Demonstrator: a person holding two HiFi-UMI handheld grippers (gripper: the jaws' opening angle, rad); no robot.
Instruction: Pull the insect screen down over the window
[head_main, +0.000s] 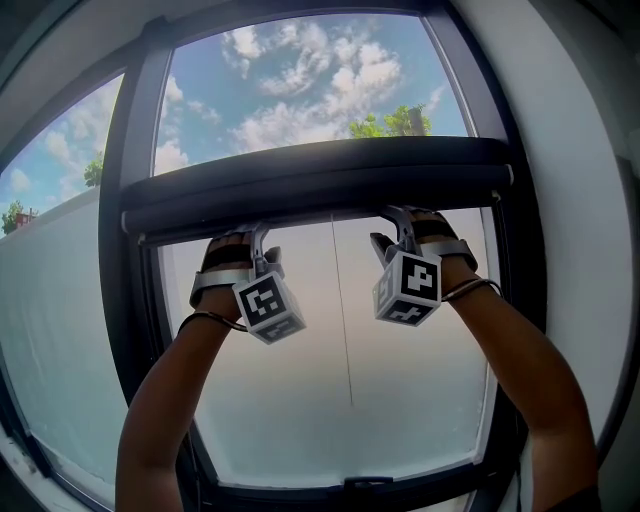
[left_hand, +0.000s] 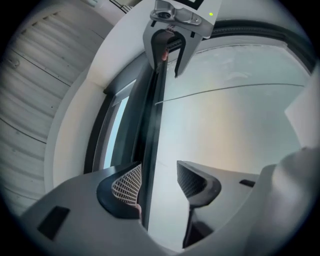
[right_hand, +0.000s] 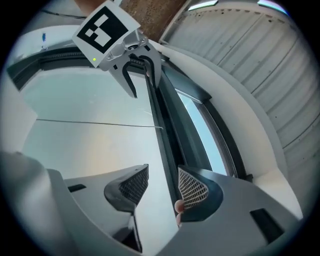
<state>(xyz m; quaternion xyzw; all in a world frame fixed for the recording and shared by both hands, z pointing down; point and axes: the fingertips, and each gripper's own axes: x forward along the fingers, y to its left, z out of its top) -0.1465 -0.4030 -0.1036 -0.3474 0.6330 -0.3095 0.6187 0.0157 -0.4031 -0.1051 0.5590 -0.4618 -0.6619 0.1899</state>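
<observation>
The insect screen's dark pull bar (head_main: 320, 185) runs across the window about a third of the way down. Sky shows above it and a pale surface below. A thin cord (head_main: 345, 330) hangs from its middle. Both grippers reach up to the bar's lower edge. My left gripper (head_main: 258, 236) is under its left half and my right gripper (head_main: 401, 218) under its right half. In the left gripper view the jaws (left_hand: 159, 167) stand open with the bar's edge (left_hand: 152, 120) running between them. The right gripper (right_hand: 163, 169) is also open astride the edge (right_hand: 165, 125).
The dark window frame (head_main: 125, 200) stands at the left, with another pane beyond it. The right frame post (head_main: 520, 250) meets a white wall. The bottom sill (head_main: 350, 490) lies low between my forearms. A ribbed ceiling (right_hand: 260, 55) is overhead.
</observation>
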